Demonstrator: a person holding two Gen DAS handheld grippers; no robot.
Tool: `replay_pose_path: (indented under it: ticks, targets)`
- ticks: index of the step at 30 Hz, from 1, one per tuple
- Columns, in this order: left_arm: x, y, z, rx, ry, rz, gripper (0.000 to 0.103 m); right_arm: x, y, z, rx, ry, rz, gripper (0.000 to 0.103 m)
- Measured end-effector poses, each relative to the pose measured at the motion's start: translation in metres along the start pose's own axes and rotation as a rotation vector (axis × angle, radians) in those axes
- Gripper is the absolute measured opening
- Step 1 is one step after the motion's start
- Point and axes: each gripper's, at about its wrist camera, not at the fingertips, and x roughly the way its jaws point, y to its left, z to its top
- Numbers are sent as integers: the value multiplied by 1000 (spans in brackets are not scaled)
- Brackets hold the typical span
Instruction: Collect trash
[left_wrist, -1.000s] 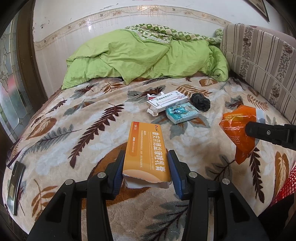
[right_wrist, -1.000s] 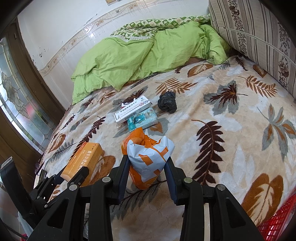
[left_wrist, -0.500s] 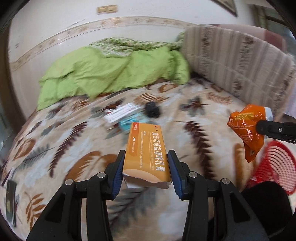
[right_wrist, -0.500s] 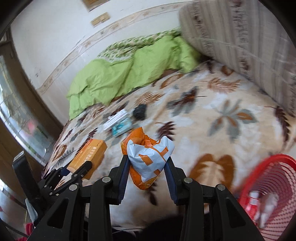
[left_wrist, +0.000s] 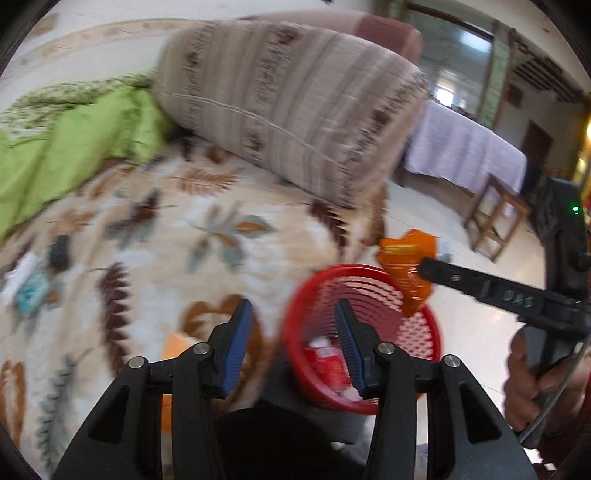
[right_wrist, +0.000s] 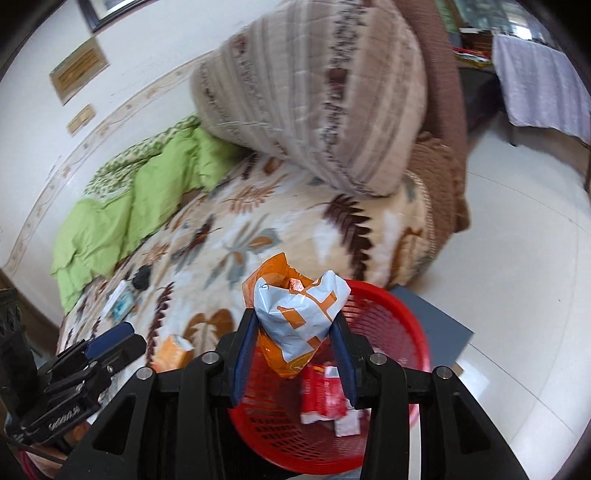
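Note:
My right gripper hangs over the red mesh basket with the crumpled orange and white bag between its pads. The jaws are opening, but both pads still touch the bag. In the left wrist view the same bag shows at the right gripper's tip, above the basket's far rim. My left gripper is opening and has nothing between its blue pads. The orange box sits below its left finger at the blanket's edge, outside the basket, also seen as the orange box beside the left gripper.
Red and white wrappers lie in the basket, which stands on a grey board on white floor tiles. A white box, teal packet and black lump lie on the leaf blanket. A striped cushion, green duvet, cloth-covered table and wooden stool stand around.
Both grippers swung right, from over the bed to the red basket. The left gripper let go of the orange box, which dropped to the blanket's edge. The right jaws stand wider around the bag.

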Motion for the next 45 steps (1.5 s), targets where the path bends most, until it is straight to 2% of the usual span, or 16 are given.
replay_pose_path:
  ticks: [1, 2, 5, 8, 12, 16, 21, 24, 26, 31, 35, 38, 40, 42, 43, 45]
  targets:
    - [7, -8, 2, 4, 15, -18, 63, 0, -6, 0, 17, 5, -9, 53]
    - [11, -12, 2, 4, 28, -29, 70, 1, -12, 1, 35, 5, -15, 55]
    - [13, -16, -1, 4, 40, -38, 70, -1, -19, 1, 48, -5, -34, 55]
    - [6, -4, -2, 1, 31, -5, 70, 1, -17, 4, 44, -9, -27, 56]
    - [-10, 40, 1, -70, -5, 48, 70, 12, -6, 7, 43, 8, 11, 56]
    - [-30, 91, -4, -145, -31, 136, 70, 22, 18, 4, 1, 36, 70, 56]
    - [-44, 144, -24, -257, -28, 201, 70, 41, 67, -10, -93, 133, 199, 56]
    - [-43, 163, -34, -286, -15, 230, 70, 58, 95, -21, -138, 203, 257, 56]
    - [-45, 171, -41, -300, -13, 241, 70, 77, 114, -29, -164, 270, 283, 60]
    - [-52, 188, -51, -318, -21, 268, 70, 120, 135, -43, -177, 401, 290, 60]
    - [-60, 202, -57, -335, -33, 289, 70, 150, 138, -55, -124, 519, 280, 60]
    - [-60, 215, -62, -366, -31, 294, 70, 164, 141, -63, -117, 568, 268, 63]
    - [-60, 223, -67, -387, -25, 295, 70, 168, 144, -65, -121, 565, 249, 65]
    - [-60, 228, -70, -397, -22, 299, 70, 167, 150, -64, -134, 547, 266, 56]
    - [-60, 231, -71, -403, -23, 300, 70, 168, 153, -63, -134, 549, 281, 44]
    - [-60, 236, -72, -414, -28, 301, 70, 172, 162, -62, -139, 555, 293, 42]
